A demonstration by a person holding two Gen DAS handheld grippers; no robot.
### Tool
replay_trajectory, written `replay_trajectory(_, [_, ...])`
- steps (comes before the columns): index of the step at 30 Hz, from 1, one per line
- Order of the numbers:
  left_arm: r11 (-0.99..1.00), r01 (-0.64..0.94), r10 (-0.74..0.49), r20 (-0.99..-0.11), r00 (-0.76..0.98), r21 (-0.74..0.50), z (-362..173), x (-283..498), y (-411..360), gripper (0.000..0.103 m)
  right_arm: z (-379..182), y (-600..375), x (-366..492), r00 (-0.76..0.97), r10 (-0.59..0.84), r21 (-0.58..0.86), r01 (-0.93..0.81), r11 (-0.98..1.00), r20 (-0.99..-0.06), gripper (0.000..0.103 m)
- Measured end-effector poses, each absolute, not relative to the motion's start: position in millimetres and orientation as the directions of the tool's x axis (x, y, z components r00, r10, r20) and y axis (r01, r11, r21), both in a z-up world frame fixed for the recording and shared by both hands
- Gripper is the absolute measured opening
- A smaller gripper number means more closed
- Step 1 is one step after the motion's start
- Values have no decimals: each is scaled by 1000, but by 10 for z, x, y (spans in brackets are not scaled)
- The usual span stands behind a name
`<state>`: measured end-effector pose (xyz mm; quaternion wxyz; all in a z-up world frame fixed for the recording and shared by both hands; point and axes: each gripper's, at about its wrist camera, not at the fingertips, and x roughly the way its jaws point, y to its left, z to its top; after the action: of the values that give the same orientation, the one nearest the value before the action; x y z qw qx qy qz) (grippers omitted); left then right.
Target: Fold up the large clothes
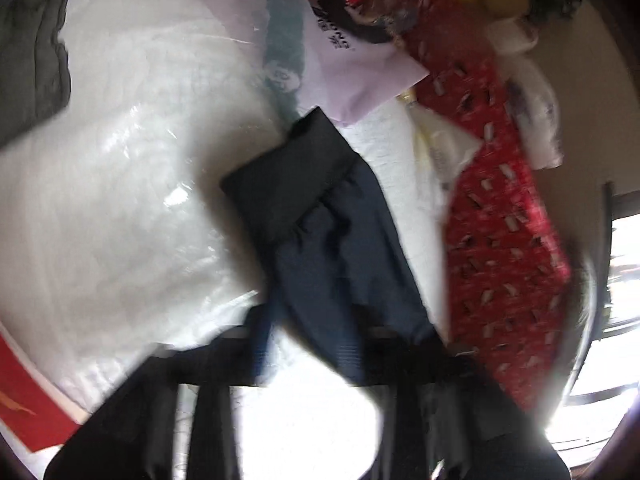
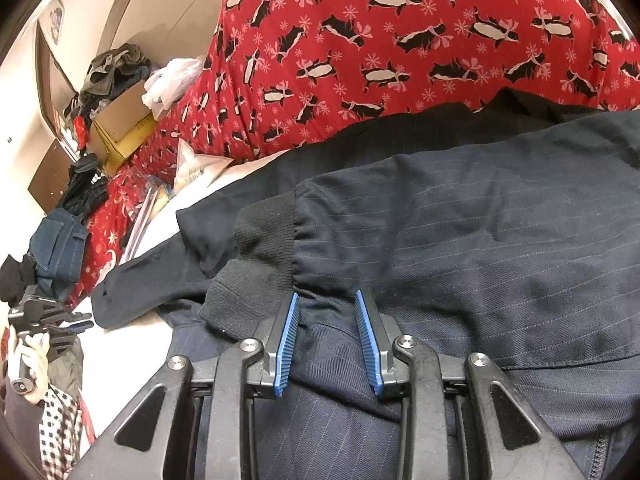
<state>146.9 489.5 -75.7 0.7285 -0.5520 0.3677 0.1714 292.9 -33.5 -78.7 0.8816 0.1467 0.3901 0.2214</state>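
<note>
Folding is mid-step, by the look of it: the dark pinstriped jacket (image 2: 480,240) lies spread on the bed over the red penguin sheet (image 2: 380,40), and the right gripper (image 2: 326,340) stands partly open, holding nothing, its blue pads (image 2: 286,344) straddling gathered cloth beside the ribbed cuff (image 2: 260,240). The left gripper (image 1: 304,360) appears to hold a dark sleeve (image 1: 312,208) aloft, though blur hides its jaws. Next, the right gripper probably needs to close on that gather.
</note>
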Motion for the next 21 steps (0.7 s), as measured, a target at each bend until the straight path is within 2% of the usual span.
replay_trajectory(2, [330,-654,-145,-721,678,-681,-818,1502,4818,59,-787,-335,2928,597,505,432,-276,859,-623,31])
replay_trajectory(5, [315,-655,-191,-722,665,-687,-998,1672,4728,59,-785,-339,2930,596,509,437,-276,856,-621,31])
replay_trajectory(8, [279,-657,-139,-707,694,-700,-998,1795,4765,59,-784,-340,2929,596,514,443,-276,853,-618,31])
replay_trajectory(9, [262,-655,-126,-698,705,-709,-980,1846,4804,55,-786,-344,2930,595,516,446,-276,851,-616,31])
replay_trajectory(10, [244,-647,-130,-685,717,-723,-980,1851,4827,43,-787,-349,2932,594,519,450,-276,849,-615,31])
replay_trajectory(11, [237,-627,-150,-665,731,-742,-965,1917,4815,7,-788,-354,2936,593,523,455,-276,847,-612,31])
replay_trajectory(12, [257,-610,-170,-656,735,-750,-914,1964,4773,0,-792,-360,2936,593,525,458,-276,845,-611,31])
replay_trajectory(16, [464,-554,-126,-670,731,-691,-420,2121,4358,0,-795,-377,2942,589,533,470,-274,839,-607,31])
replay_trajectory(21, [627,-407,-168,-626,762,-664,218,2280,3645,0,-694,-352,2980,548,517,461,-250,851,-658,32])
